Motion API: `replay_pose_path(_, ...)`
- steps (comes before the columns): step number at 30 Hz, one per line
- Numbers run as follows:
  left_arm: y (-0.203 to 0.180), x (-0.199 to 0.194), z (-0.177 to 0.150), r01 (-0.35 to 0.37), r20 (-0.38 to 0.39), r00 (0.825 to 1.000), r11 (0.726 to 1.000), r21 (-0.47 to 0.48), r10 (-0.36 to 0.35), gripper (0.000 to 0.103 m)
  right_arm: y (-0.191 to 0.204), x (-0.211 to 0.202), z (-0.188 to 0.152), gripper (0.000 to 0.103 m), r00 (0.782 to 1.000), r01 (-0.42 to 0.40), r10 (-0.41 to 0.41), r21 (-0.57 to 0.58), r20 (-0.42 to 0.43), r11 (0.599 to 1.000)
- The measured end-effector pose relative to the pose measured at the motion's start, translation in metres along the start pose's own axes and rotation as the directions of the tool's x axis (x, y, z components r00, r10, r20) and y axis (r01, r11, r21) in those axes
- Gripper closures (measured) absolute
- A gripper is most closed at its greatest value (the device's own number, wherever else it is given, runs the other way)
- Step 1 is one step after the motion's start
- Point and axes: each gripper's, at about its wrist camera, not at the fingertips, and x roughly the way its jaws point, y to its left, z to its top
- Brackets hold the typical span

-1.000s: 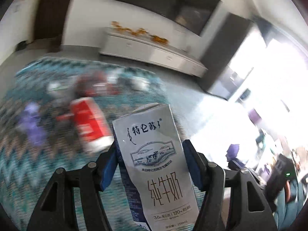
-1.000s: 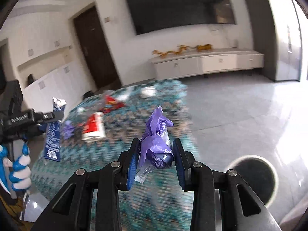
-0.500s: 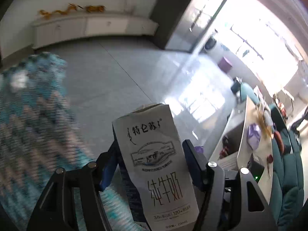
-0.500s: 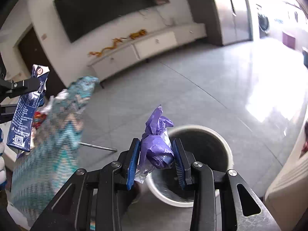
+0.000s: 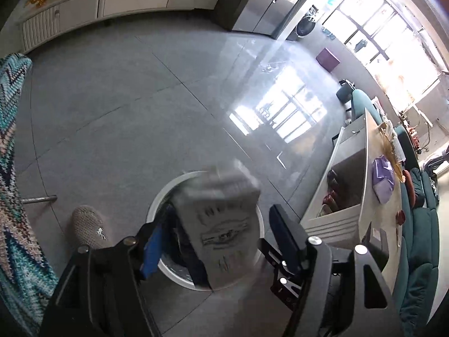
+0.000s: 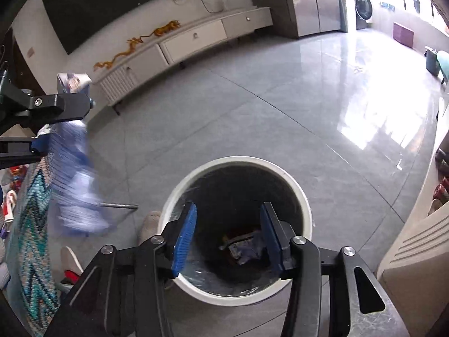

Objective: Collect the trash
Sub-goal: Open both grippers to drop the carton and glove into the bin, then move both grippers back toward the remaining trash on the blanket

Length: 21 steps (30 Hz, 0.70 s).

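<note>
Grey floor tiles [image 6: 280, 118] surrounded the bin [image 6: 304, 210]. Both grippers' fingers had just spread, empty: right gripper [image 6: 227, 236] over it, left gripper [image 5: 216, 241] letting the blurred milk carton [image 5: 221, 224] fall, which might clip the rim.

I see a grey tiled floor [image 6: 252, 112] with window glare at the right of the frame. A long white cabinet [image 6: 193, 39] runs along the far wall at the upper left, gold dragon figures [image 6: 134, 45] on top, a dark screen [image 6: 118, 2] above it. A zigzag teal cloth [image 5: 11, 196] fills the left edge. A grey slipper [image 5: 88, 226] sits at lower left.
</note>
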Motion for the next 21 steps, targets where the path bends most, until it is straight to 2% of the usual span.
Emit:
replay_pose_path(4,-0.002,-0.002,-0.003,0.015,0.000,1.000,1.000,0.003,-0.015,0.032,-0.003,-0.011,-0.001,0.052,1.000,0.012,-0.012,0.006,0.013,1.000)
replay_pose_path(7,-0.002,-0.018,-0.009,0.018,0.019,1.000,1.000,0.018,-0.018,0.032,0.000,-0.022,-0.001,0.051,1.000,0.014,-0.014,0.003,0.023,1.000)
replay_pose_path(10,0.002,-0.047,-0.016,-0.022,0.084,0.996,0.999,0.041,0.018,0.033,0.009,-0.040,0.002,0.046,0.998,0.012,-0.011,-0.012,0.055,1.000)
replay_pose_path(13,0.007,-0.079,-0.024,-0.063,0.164,0.985,0.997,0.049,0.054,0.033,0.024,-0.064,0.006,0.041,0.994,0.001,0.003,-0.035,0.106,0.999)
replay_pose_path(14,0.009,-0.090,-0.027,-0.080,0.194,0.979,0.995,0.055,0.068,0.033,0.031,-0.074,0.008,0.040,0.992,-0.002,0.008,-0.046,0.129,0.999)
replay_pose_path(16,0.014,-0.115,-0.036,-0.127,0.263,0.959,0.990,0.063,0.106,0.033,0.047,-0.093,0.011,0.029,0.985,-0.003,0.015,-0.070,0.172,0.998)
replay_pose_path(21,0.029,-0.176,-0.065,-0.251,0.427,0.881,0.966,0.056,0.204,0.033,0.091,-0.142,0.017,0.017,0.957,0.008,0.036,-0.147,0.289,0.989)
